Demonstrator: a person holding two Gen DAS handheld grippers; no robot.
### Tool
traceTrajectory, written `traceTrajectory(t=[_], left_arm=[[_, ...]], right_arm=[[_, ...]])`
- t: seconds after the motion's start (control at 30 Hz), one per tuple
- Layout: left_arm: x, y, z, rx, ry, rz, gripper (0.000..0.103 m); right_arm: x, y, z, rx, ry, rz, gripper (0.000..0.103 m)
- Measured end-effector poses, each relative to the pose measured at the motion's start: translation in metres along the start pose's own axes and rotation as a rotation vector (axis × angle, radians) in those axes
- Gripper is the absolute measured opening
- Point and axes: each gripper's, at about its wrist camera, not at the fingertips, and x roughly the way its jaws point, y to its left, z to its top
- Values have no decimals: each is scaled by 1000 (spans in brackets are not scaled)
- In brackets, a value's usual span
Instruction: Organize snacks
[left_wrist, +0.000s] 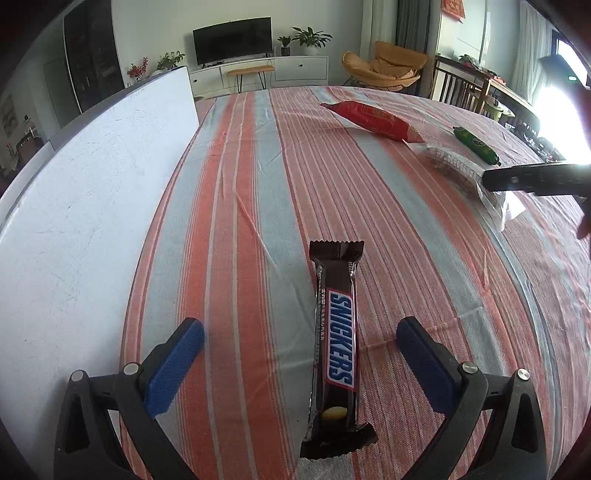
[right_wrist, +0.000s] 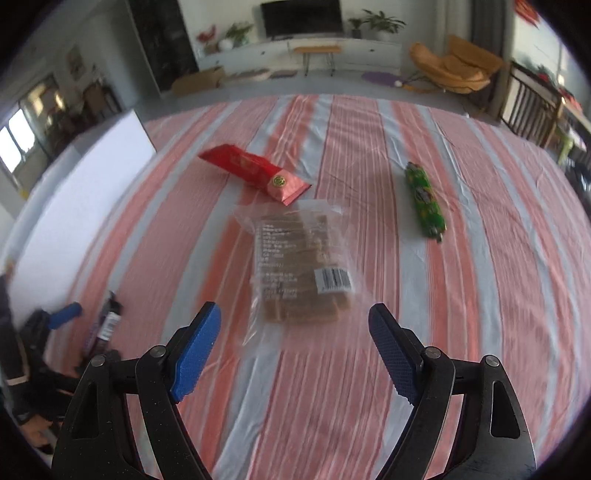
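Observation:
A brown Snickers bar (left_wrist: 336, 347) lies on the striped cloth between the open fingers of my left gripper (left_wrist: 301, 332), untouched by the pads. My right gripper (right_wrist: 295, 317) is open and empty, hovering just short of a clear bag of brown biscuits (right_wrist: 299, 266). Beyond the bag lie a red snack packet (right_wrist: 255, 171) and a green snack stick (right_wrist: 424, 201). In the left wrist view the red packet (left_wrist: 373, 120), the green stick (left_wrist: 476, 146) and the clear bag (left_wrist: 458, 170) lie far right, with a finger of the right gripper over the bag. The Snickers bar (right_wrist: 105, 325) shows at lower left in the right wrist view.
A white board (left_wrist: 85, 206) stands along the left side of the striped tablecloth (left_wrist: 258, 184). It also shows in the right wrist view (right_wrist: 85, 195). Behind the table are a TV stand, an orange chair and wooden dining chairs.

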Motion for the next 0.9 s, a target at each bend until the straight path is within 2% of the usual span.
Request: traceTrajectory(t=[0.03,0.1,0.13,0.2,0.27,0.3,0.33,0.4,0.43,0.47,0.5,0.57,0.67,0.73,0.83,0.9], left_arm=[[0,0,0,0,0,-1,103],[0,0,1,0,3,-5,103],[0,-1,1,2,6,-6,103],[0,-1,3,14,20,-14,103],[1,-1,4,24,47,-19,103],[0,-1,5,25,58,-20,102],[-1,-1,5,24,62,-21,94],[-9,-3,5,39,42,-37,53],[-12,-4,6,50,43,-44,16],[-13,-4,6,59,46,-26,17],[-14,-1,6,53,44,-41,17],[-18,7,5,6,49,-77,17],[-42,19,7,-61,22,-156,17],[-70,26,11,-96,-10,-219,17],[-126,45,16,-144,-80,-304,17],[-168,66,16,-171,-147,-318,17]], right_arm=[[16,0,7,-14,39,-19,85],[40,-6,17,30,104,26,85],[45,-8,20,47,107,12,90],[49,-7,26,71,112,3,89],[48,-4,29,77,124,-12,81],[44,-2,29,77,121,-10,64],[41,-4,27,84,132,-19,60],[35,-9,20,125,138,5,59],[29,-13,12,160,132,28,59],[21,-17,5,206,113,69,59],[9,-23,-5,258,80,121,59],[-15,-27,-23,350,17,213,59],[-45,-19,-38,412,-47,289,60],[-66,-8,-41,426,-76,333,60],[-100,26,-27,398,-124,417,60],[-127,60,-12,346,-161,481,60]])
